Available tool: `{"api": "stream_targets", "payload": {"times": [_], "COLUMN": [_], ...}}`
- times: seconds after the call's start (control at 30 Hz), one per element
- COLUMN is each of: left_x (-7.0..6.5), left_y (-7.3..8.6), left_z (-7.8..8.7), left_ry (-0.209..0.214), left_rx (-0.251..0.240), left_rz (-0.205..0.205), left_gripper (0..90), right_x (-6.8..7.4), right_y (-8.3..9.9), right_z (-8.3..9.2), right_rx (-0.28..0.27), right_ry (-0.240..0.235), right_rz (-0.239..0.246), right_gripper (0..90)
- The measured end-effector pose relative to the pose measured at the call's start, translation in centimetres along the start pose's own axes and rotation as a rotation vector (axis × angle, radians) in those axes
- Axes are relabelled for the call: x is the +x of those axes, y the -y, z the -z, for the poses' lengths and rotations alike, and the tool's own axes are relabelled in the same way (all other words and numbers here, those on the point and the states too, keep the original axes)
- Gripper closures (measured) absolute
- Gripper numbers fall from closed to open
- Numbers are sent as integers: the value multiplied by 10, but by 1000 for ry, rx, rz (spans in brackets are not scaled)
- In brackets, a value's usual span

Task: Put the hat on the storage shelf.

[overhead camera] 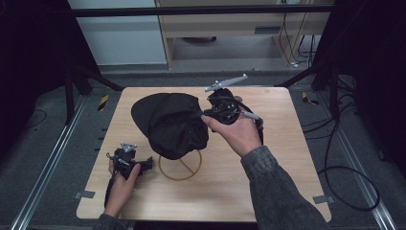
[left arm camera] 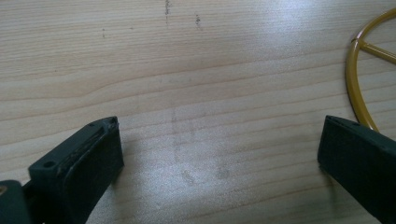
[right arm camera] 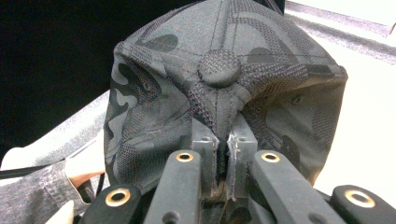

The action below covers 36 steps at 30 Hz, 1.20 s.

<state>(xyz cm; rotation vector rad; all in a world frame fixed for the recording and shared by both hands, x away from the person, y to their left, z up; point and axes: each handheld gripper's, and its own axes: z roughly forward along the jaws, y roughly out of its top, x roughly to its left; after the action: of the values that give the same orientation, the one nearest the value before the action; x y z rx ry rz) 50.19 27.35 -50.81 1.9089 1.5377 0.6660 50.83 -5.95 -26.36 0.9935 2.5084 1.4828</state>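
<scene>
right gripper (overhead camera: 207, 115) jaws pinched on black cap (overhead camera: 170, 123) crown, cap held over gold stand (overhead camera: 180, 165) on counter (overhead camera: 268, 158). left gripper (overhead camera: 146, 164) jaws wide, empty, idle. next: prob lower cap onto stand, centred.

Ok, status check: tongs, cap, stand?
Right tongs shut on cap. Left tongs open over table. Cap above gold ring stand. Nothing in the way.

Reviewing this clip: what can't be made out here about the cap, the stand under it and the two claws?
- High view: the black cap hides the post of the yellow wire stand; whether it rests on it is unclear.
- Left claw view: the picture's edge cuts off the stand's ring.
- Right claw view: the cap's cloth hides the visor.
- High view: the right claw tips are buried in cloth.
</scene>
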Motion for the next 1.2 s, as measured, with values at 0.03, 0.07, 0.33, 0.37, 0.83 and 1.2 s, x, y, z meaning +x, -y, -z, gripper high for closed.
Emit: {"api": "stream_targets", "payload": {"times": [0.03,0.07,0.33,0.37,0.83,1.2], "left_x": [0,0,0,0,0,0], "left_y": [0,0,0,0,0,0], "left_z": [0,0,0,0,0,0], "left_ry": [0,0,0,0,1,2], "left_rx": [0,0,0,0,0,0], "left_rz": [0,0,0,0,2,2], "left_gripper": [0,0,0,0,0,0], "right_x": [0,0,4,4,11,9], "right_y": [0,1,2,2,1,0], "right_z": [0,-1,-11,-11,-27,-23], "right_rx": [0,5,34,34,58,36], "right_ry": [0,4,44,44,82,86], "right_rz": [0,0,33,33,64,49], "right_gripper": [843,841,820,820,796,594]}}
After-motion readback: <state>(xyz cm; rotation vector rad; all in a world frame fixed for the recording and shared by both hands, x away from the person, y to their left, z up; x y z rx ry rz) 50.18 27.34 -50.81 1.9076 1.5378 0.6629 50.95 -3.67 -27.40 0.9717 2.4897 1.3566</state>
